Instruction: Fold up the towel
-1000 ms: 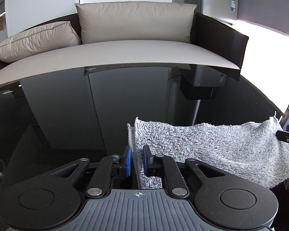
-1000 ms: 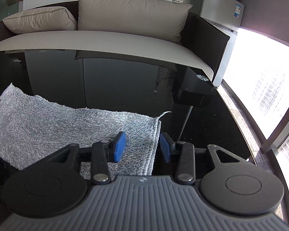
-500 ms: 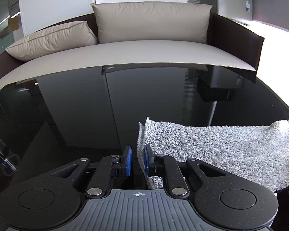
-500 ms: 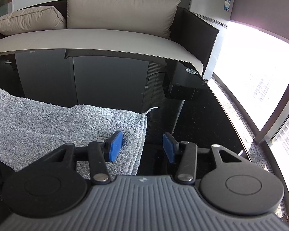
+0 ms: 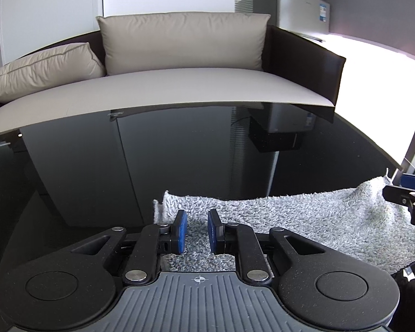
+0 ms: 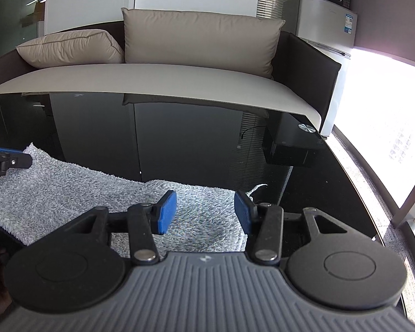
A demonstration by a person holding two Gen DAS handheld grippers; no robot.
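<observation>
Grey terry towel (image 5: 304, 215) lies doubled on the black glass table (image 5: 179, 166), close to the near edge, its long axis running across between my two hands, as I work the rig remotely. My left gripper (image 5: 197, 233) sits over the towel's left end, blue pads a narrow gap apart with the pile beneath and between them, not pinched; the gap reads slightly wider than a full close, and nothing is held. My right gripper (image 6: 204, 211) hangs over the right end (image 6: 202, 215), its pads spread about halfway, the cloth lying slack under them and the right pad near the towel's edge, where a loose thread curls onto the glass. Each claw shows at the rim of the other's view, so the hands flank the towel, one per short end. I judge the next fold turns on that layout: both ends are equally at hand, and the long axis points from one claw to the other, so bringing one end over toward the other would halve it. The shaggy, looped fabric looks soft and limp, rumpled slightly at the far right corner, its layered left edge showing one fold already made.
</observation>
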